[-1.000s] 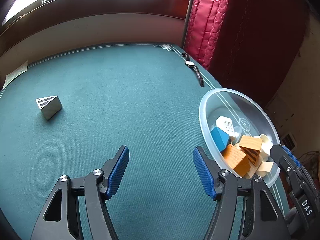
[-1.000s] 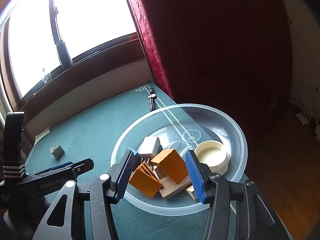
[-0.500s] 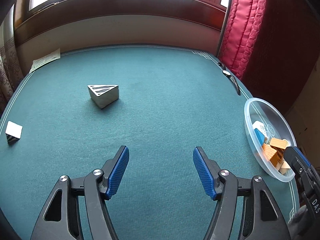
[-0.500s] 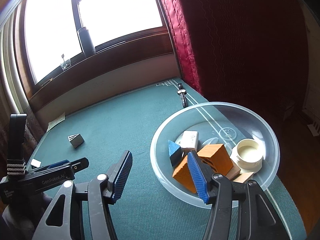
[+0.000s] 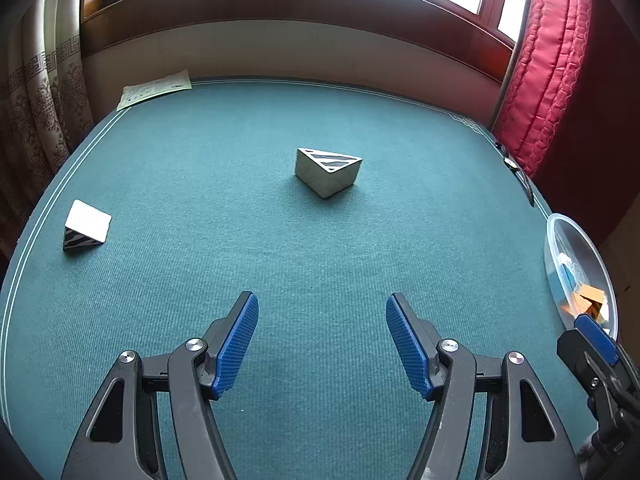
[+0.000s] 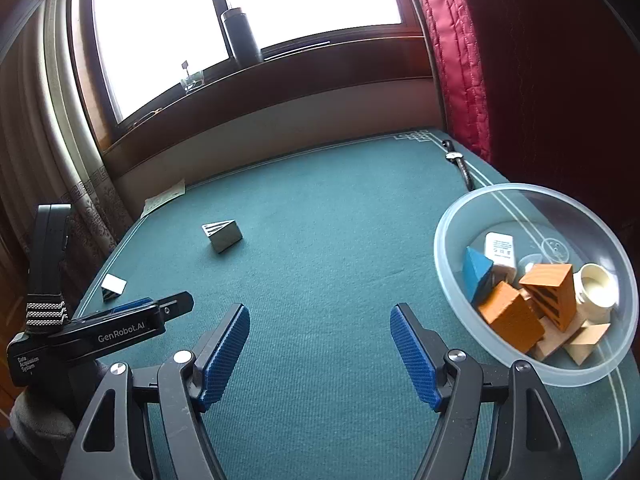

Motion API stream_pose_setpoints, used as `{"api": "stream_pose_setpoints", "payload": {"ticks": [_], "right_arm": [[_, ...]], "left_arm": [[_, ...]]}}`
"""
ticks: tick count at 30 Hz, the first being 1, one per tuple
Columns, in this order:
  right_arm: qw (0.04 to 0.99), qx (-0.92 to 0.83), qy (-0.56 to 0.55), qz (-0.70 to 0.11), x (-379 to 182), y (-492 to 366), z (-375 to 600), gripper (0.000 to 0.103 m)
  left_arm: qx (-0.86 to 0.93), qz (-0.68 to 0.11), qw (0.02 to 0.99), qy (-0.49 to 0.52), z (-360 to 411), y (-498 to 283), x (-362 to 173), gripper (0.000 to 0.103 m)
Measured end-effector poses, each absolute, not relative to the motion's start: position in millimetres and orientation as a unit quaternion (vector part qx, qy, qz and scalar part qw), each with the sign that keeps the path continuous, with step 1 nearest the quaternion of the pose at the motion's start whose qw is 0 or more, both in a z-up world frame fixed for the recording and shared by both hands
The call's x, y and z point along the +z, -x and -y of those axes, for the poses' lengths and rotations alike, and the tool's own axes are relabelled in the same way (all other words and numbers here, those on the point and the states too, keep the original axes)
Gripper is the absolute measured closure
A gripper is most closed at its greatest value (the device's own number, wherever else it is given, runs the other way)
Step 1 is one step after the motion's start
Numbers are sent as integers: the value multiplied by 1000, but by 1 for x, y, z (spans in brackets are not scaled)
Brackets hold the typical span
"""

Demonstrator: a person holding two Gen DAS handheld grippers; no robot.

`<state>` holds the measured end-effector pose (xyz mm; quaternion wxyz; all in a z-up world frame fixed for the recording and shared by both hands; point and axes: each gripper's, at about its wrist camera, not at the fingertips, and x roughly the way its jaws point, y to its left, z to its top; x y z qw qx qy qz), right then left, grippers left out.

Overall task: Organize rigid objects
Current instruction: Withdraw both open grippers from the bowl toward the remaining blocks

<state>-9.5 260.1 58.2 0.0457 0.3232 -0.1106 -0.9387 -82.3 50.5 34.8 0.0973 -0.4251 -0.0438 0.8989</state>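
Note:
A grey triangular block with a striped top (image 5: 327, 172) sits on the green table (image 5: 200, 160), straight ahead of my open, empty left gripper (image 5: 322, 340). It also shows in the right wrist view (image 6: 222, 234). A smaller white and black striped wedge (image 5: 86, 226) lies at the far left, seen too in the right wrist view (image 6: 113, 286). A clear plastic bowl (image 6: 472, 216) at the right holds orange blocks (image 6: 510, 316), a blue block (image 6: 476, 270), a white box and a cream lid. My right gripper (image 6: 320, 344) is open and empty, left of the bowl.
A wristwatch (image 6: 458, 162) lies near the table's far right corner by the red curtain (image 6: 460, 60). A paper sheet (image 5: 156, 88) lies at the far left edge. The bowl (image 5: 560, 236) sits at the table's right edge. A dark bottle (image 6: 242, 36) stands on the windowsill.
Both grippers have swung left, away from the bowl. The grey triangular block now lies centred ahead of the left gripper. The right gripper has left the bowl, which now lies to its right.

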Motion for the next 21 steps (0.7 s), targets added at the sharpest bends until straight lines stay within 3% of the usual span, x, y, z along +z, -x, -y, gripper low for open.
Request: {"api": "stream_pose_setpoints", "payload": {"ticks": [21], "right_arm": [[116,-919,-371,69,42,19,-181,26]], "left_arm": [[904,42,-10,425,74,88,19,35]]}}
